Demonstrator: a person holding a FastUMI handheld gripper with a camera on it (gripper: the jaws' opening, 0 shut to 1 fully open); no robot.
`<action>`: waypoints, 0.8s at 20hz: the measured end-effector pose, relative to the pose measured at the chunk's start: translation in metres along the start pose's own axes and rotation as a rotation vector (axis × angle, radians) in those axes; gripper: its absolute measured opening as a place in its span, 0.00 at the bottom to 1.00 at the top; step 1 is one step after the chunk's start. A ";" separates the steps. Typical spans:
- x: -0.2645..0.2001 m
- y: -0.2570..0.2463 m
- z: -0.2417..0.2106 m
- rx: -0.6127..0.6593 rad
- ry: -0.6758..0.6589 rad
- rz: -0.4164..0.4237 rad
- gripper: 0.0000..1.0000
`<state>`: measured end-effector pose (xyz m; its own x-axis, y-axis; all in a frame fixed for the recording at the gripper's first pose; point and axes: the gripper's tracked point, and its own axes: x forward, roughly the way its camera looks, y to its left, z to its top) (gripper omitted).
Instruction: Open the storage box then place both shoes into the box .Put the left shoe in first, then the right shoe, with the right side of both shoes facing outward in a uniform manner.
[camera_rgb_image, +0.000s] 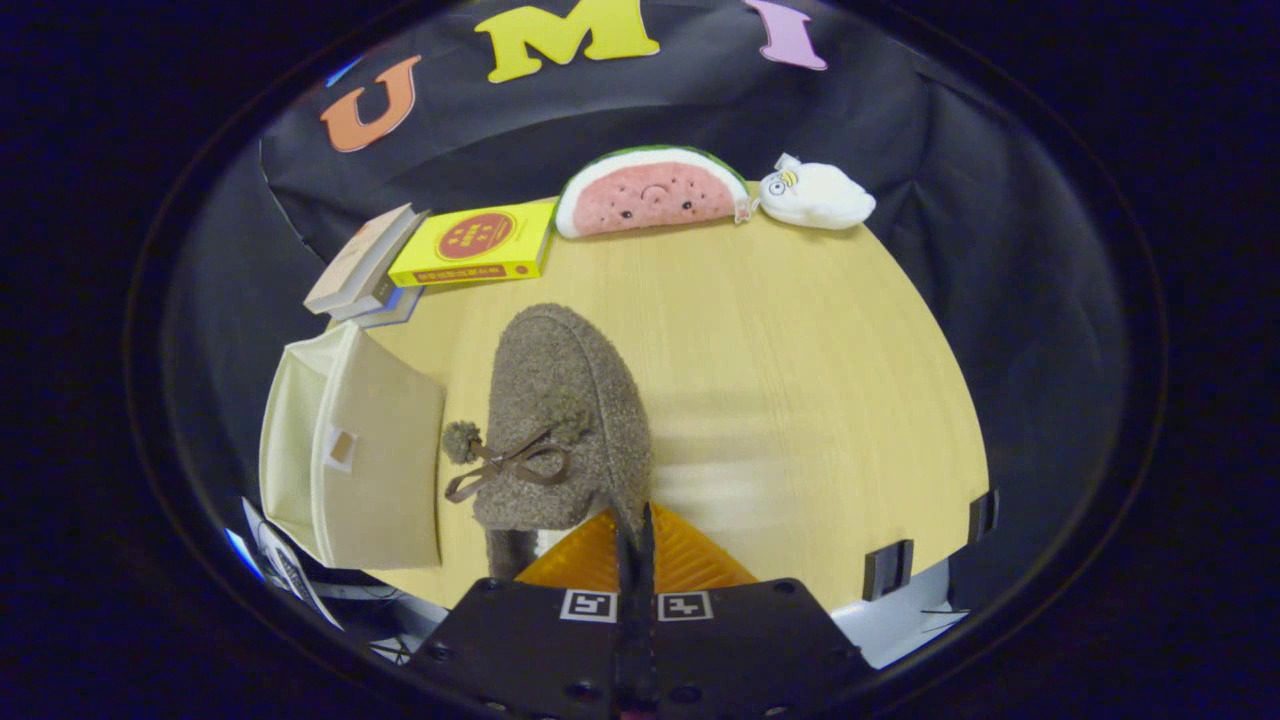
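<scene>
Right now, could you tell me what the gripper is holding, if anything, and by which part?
The gripper is shut on the fuzzy brown shoe, pinching the rear edge of its opening, near the heel. The shoe is beside the beige storage box.

**Fleece, cloth and pale wood**

The shoe (565, 420) looked like rough, curly fleece, matt, with a smooth thin bow (510, 467) and a fuzzy pompom (461, 441). The gripper (636, 535) pinched the shoe's rim between ribbed fingers (690, 555). The box (350, 450) seemed matt woven cloth. The table (800, 340) showed smooth light wood grain. The book (475, 245) had a glossy paper cover. The watermelon (650, 192) and the white toy (815, 196) looked soft plush.
</scene>
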<state>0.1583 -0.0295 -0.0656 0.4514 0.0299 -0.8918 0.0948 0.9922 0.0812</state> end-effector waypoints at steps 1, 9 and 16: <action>-0.010 0.008 0.002 0.002 -0.014 0.007 0.00; -0.059 0.086 0.012 -0.009 -0.094 0.050 0.00; -0.063 0.195 0.023 -0.022 -0.153 0.144 0.00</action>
<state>0.1683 0.1597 0.0168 0.5882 0.1548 -0.7938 0.0007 0.9814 0.1920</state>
